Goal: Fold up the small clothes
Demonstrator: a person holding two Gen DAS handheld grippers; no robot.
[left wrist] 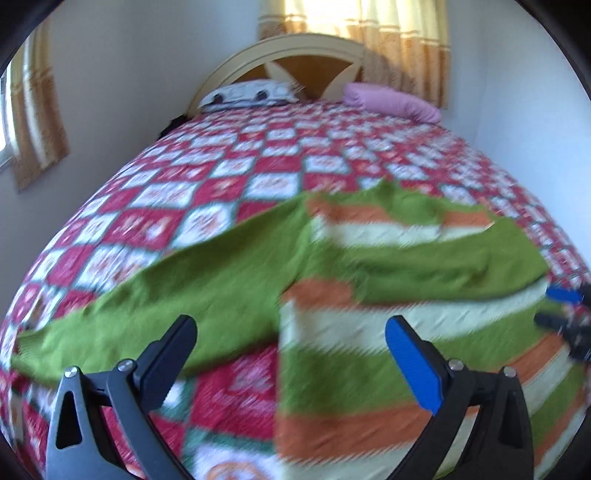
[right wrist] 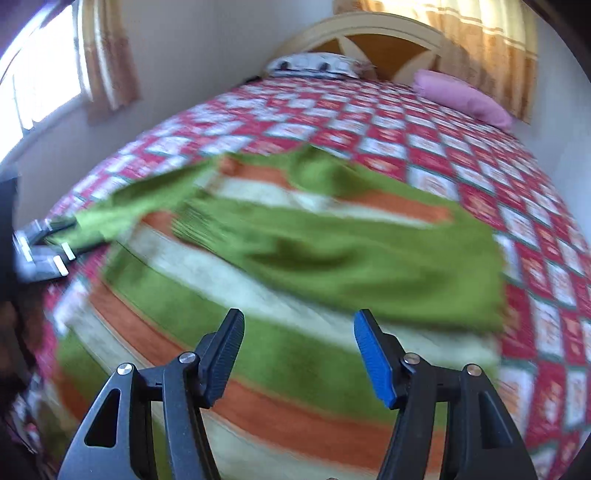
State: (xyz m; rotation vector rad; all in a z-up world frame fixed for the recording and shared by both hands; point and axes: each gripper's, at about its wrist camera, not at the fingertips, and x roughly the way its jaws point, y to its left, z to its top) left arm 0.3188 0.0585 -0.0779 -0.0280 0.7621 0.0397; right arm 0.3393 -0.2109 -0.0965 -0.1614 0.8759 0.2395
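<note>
A small sweater (left wrist: 369,369) striped in green, orange and cream lies flat on the red and white checked quilt (left wrist: 207,184). One green sleeve (left wrist: 147,306) stretches out to the left. The other sleeve (left wrist: 443,266) lies folded across the chest. My left gripper (left wrist: 291,328) hovers open over the sweater's left side, nothing between its fingers. In the right wrist view my right gripper (right wrist: 299,325) is open above the striped body (right wrist: 280,362), just below the folded sleeve (right wrist: 351,258), and holds nothing. The left gripper (right wrist: 48,251) shows at the left edge by the outstretched sleeve's end.
At the far end of the bed a cream and brown headboard (left wrist: 306,55) stands, with a white patterned pillow (left wrist: 251,92) and a pink pillow (left wrist: 391,101). White walls close in on both sides. Curtains (left wrist: 369,26) hang behind, and a window (right wrist: 37,85) is at the left.
</note>
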